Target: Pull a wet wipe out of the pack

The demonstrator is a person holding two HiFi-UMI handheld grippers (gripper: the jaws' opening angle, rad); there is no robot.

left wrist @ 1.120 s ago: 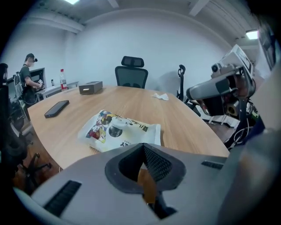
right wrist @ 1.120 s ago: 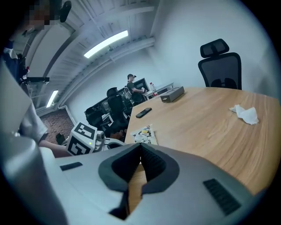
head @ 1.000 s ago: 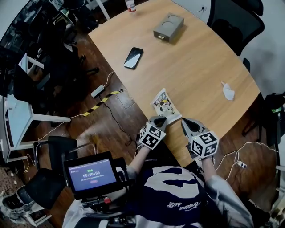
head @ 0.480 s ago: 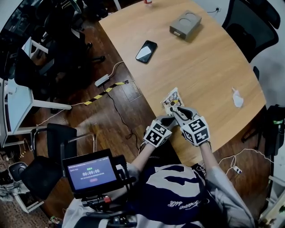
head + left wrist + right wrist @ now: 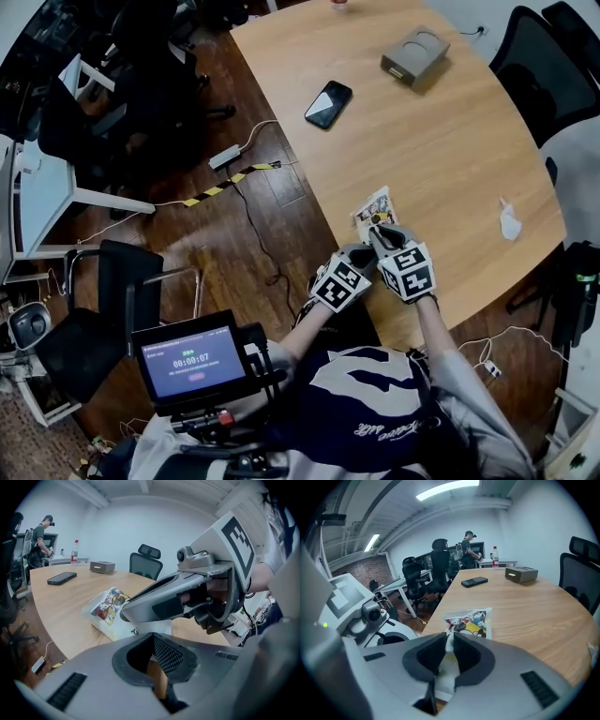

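The wet wipe pack (image 5: 373, 210), printed with cartoons, lies flat near the wooden table's (image 5: 450, 141) front edge. In the right gripper view the pack (image 5: 472, 622) shows just beyond the jaws. My right gripper (image 5: 381, 235) rests on its near half. The right gripper (image 5: 449, 642) is shut, pinching a soft white fold that looks like a wipe at the pack's top. My left gripper (image 5: 360, 254) sits close beside it at the table edge. The left gripper (image 5: 150, 651) is open, with only bare wood between its pads. The pack (image 5: 108, 607) lies ahead of it, under the right gripper (image 5: 125, 616).
A black phone (image 5: 328, 104) and a grey box (image 5: 415, 54) lie farther back on the table. A crumpled white tissue (image 5: 509, 222) is at the right edge. Office chairs (image 5: 530, 56) stand around. A timer screen (image 5: 192, 361) hangs at my chest. A person (image 5: 468, 549) stands far behind.
My right gripper moved left from the table edge onto the pack and shut there. The left gripper stayed beside the pack, now almost touching the right one.
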